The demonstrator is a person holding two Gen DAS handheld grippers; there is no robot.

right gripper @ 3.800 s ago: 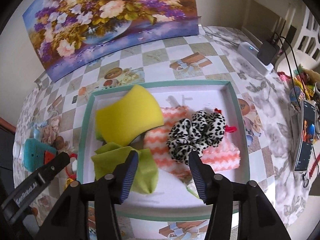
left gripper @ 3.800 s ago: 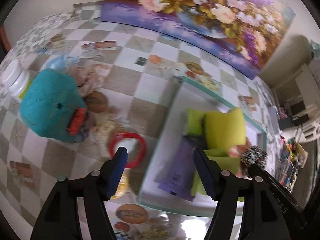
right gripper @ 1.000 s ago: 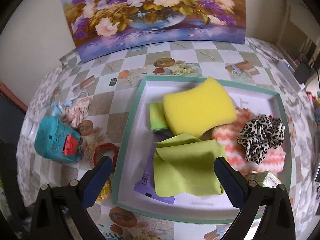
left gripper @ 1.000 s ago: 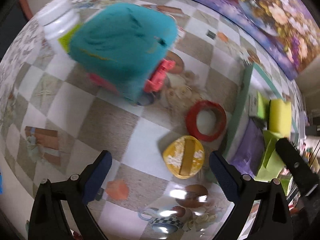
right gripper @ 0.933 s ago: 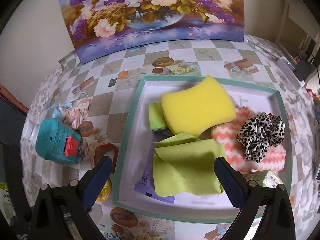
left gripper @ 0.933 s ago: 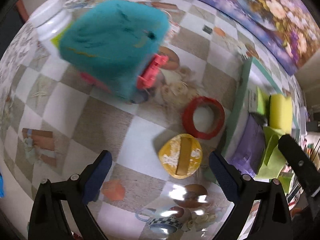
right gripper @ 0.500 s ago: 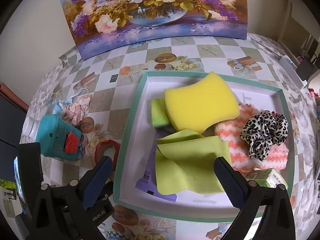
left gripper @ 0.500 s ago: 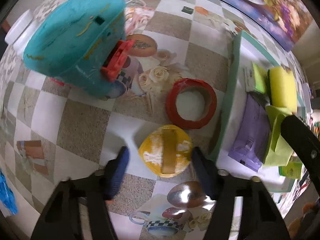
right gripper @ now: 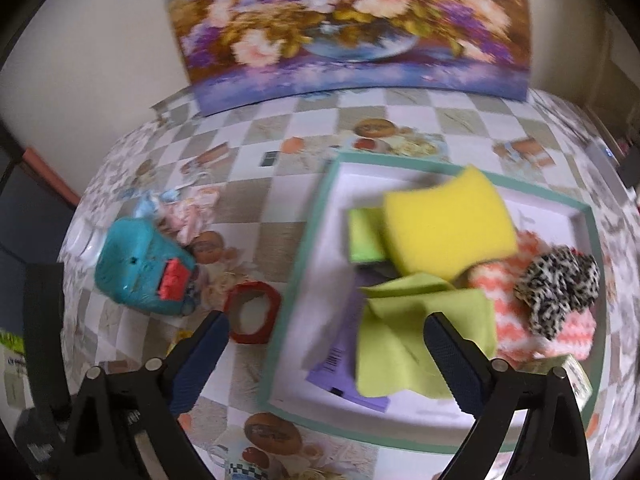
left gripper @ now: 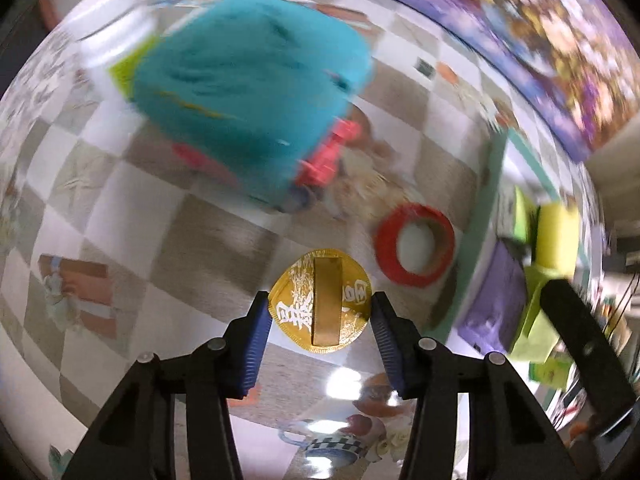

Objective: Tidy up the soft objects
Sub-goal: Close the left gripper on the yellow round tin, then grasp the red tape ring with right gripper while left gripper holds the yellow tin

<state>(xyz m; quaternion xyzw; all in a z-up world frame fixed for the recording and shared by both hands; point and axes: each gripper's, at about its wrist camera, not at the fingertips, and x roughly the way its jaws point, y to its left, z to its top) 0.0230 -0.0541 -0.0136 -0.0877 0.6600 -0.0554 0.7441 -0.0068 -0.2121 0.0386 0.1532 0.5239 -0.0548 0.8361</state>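
- On the checked tablecloth (right gripper: 256, 248), right side — a teal-rimmed tray (right gripper: 298, 272) holds a yellow sponge (right gripper: 448, 224), green cloth (right gripper: 416, 344), leopard scrunchie (right gripper: 558, 288).
- Left of the tray: a teal toy (left gripper: 248, 96), a red ring (left gripper: 414, 250) just beside it.
- Left gripper (left gripper: 321, 322): blue pads closed against both sides of a gold pouch (left gripper: 321, 300).
- Right gripper (right gripper: 326, 350): spread wide above the tray's near edge, holding nothing.
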